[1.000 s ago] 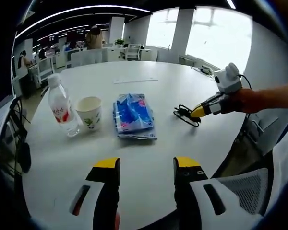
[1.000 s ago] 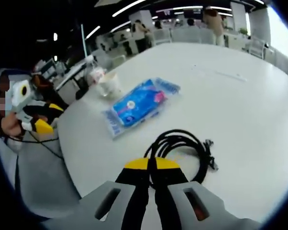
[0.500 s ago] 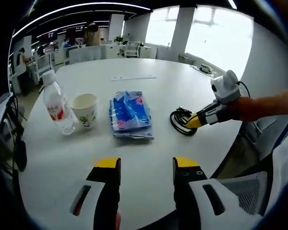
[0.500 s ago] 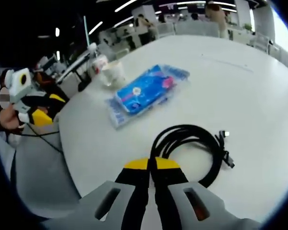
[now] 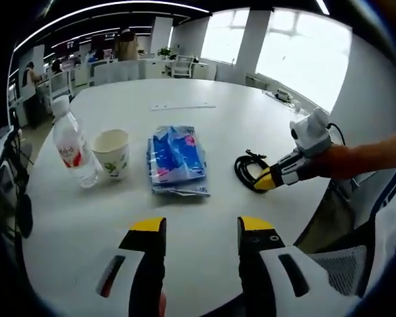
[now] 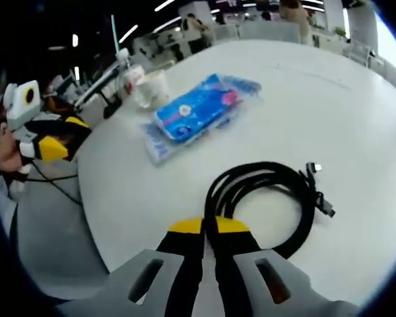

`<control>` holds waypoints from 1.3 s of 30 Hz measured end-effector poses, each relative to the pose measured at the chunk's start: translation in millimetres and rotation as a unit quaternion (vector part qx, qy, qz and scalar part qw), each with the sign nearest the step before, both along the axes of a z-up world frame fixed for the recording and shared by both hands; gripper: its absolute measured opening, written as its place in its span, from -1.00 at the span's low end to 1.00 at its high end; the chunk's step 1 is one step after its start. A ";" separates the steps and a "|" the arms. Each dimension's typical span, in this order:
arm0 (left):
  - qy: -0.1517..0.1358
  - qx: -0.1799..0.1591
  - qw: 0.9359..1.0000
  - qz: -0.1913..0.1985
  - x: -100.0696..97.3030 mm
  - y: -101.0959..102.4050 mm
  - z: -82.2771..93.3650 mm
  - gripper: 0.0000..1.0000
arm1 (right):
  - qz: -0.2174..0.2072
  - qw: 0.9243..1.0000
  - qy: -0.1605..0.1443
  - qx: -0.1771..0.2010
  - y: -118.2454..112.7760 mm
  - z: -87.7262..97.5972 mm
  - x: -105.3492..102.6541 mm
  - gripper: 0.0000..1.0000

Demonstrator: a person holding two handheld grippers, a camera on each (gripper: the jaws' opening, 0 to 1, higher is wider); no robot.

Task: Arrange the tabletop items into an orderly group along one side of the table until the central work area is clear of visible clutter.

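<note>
On the round white table point(image 5: 204, 218) a clear water bottle point(image 5: 68, 146), a paper cup point(image 5: 112, 152) and a blue tissue pack point(image 5: 176, 157) stand in a row. A coiled black cable point(image 6: 270, 195) lies to the right of the pack, also seen as the cable point(image 5: 247, 170) in the left gripper view. My right gripper point(image 6: 208, 228) is shut on the near loop of the cable; it enters the left gripper view as the right gripper point(image 5: 267, 179). My left gripper point(image 5: 197, 228) hovers open over the near table edge, holding nothing. The left gripper point(image 6: 49, 142) appears beyond the table edge.
A thin white strip point(image 5: 183, 106) lies on the far part of the table. A mesh chair point(image 5: 336, 264) sits by the near right edge. The blue pack point(image 6: 191, 112), cup point(image 6: 152, 89) and bottle point(image 6: 129, 76) line up away from my right gripper. Office desks and people fill the background.
My right gripper has dragged the black cable along the table toward the near edge, staying shut on it. The left gripper stays open; its view shifted slightly.
</note>
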State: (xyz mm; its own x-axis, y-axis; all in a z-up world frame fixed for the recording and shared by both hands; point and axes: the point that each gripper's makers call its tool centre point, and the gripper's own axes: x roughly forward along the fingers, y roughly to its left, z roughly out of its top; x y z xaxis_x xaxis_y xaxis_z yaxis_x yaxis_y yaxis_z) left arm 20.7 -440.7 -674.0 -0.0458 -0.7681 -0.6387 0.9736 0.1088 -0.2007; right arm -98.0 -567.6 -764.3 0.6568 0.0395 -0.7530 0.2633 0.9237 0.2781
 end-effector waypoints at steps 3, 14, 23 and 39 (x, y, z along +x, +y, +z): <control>0.003 0.001 1.000 -0.001 -0.9 -2.0 -2.3 -0.15 | 0.014 1.000 -0.001 0.002 2.9 2.4 0.0 -0.86; 0.024 0.001 1.000 0.012 1.0 -12.3 -4.5 -0.15 | 0.020 1.000 0.000 -0.005 -2.6 12.9 -5.7 -0.77; 0.085 0.003 0.993 0.082 11.7 -24.8 -8.0 -0.15 | 0.032 0.999 -0.039 0.006 -19.3 44.4 10.9 -0.73; 0.122 0.011 0.984 0.131 14.2 -72.9 -17.6 0.10 | 0.069 0.996 -0.037 -0.036 -51.7 61.2 63.1 -0.22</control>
